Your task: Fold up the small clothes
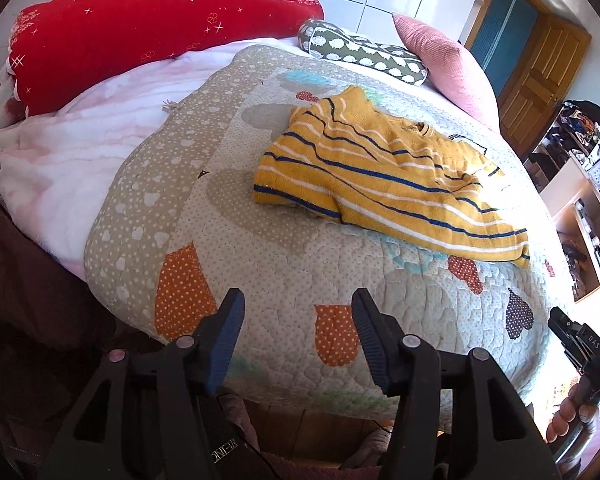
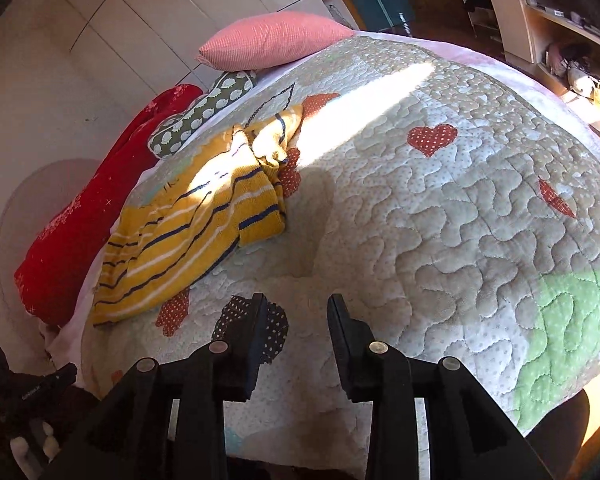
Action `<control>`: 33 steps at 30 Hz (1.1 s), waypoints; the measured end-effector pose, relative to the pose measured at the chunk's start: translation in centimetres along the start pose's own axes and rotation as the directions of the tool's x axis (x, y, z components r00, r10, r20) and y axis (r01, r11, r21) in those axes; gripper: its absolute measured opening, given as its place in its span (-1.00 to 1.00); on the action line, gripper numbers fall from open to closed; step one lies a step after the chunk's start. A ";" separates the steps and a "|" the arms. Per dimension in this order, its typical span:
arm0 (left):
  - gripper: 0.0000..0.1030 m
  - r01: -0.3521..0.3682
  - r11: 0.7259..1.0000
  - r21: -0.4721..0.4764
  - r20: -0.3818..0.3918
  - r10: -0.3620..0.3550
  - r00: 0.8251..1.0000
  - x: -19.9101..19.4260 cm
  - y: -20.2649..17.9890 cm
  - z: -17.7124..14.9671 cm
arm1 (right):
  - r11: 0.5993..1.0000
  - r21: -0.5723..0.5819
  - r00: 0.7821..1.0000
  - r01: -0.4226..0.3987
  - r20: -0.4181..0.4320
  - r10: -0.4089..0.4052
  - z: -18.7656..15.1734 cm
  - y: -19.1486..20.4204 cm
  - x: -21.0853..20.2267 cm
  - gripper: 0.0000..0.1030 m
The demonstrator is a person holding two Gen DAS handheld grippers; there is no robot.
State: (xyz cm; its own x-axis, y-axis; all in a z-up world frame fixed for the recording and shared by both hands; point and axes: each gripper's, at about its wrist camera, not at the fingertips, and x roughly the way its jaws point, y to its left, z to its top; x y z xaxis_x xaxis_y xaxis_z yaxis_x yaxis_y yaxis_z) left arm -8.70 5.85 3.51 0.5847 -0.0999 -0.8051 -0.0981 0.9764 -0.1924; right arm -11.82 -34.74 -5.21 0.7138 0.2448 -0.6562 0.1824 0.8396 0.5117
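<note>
The yellow striped sweater (image 1: 384, 176) lies partly folded on the quilt (image 1: 260, 264) of the bed, well in from the quilt's near edge, and both claws hang back over that edge with bare quilt between them and the knit. From the left claw (image 1: 298, 344) the sweater sits ahead and a little to the right, its long axis slanting from upper left down to lower right. From the right claw (image 2: 298, 340) the sweater (image 2: 196, 224) lies ahead and well off to the left, with its hem end nearest. Neither claw touches it; the left one looks the better lined up with the sweater's middle. Both claws point downward at the quilt, jaws apart and holding nothing, the left spread wider than the right.
</note>
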 end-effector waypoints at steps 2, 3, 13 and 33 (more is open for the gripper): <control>0.10 0.016 1.000 -0.001 0.017 -0.016 1.000 -1.1 0.1 -0.3 | 1.000 0.001 1.000 -0.004 0.008 0.004 -0.5 0.1 -1.1 -0.31; 0.10 0.023 1.000 0.001 0.025 -0.023 0.999 -1.6 0.2 -0.5 | 1.000 -0.001 1.000 -0.005 0.012 0.005 -0.7 0.2 -1.6 -0.28; 0.14 0.058 0.998 -0.004 0.011 -0.058 0.998 -1.4 1.1 -0.8 | 1.000 -0.021 1.000 0.014 0.025 -0.014 -1.0 1.3 -2.7 -0.18; 0.14 0.052 0.991 0.124 -0.125 -0.036 0.991 5.6 -6.2 4.8 | 0.998 0.022 0.997 -0.053 -0.055 0.054 2.4 -0.2 4.0 -0.16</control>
State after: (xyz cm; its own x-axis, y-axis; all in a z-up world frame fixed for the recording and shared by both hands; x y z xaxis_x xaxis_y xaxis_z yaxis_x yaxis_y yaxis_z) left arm -0.93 0.18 2.92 0.4824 -0.1582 -0.8615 0.0327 0.9861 -0.1628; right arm -7.39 -35.06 -6.56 0.6845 0.3160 -0.6569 0.1595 0.8144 0.5580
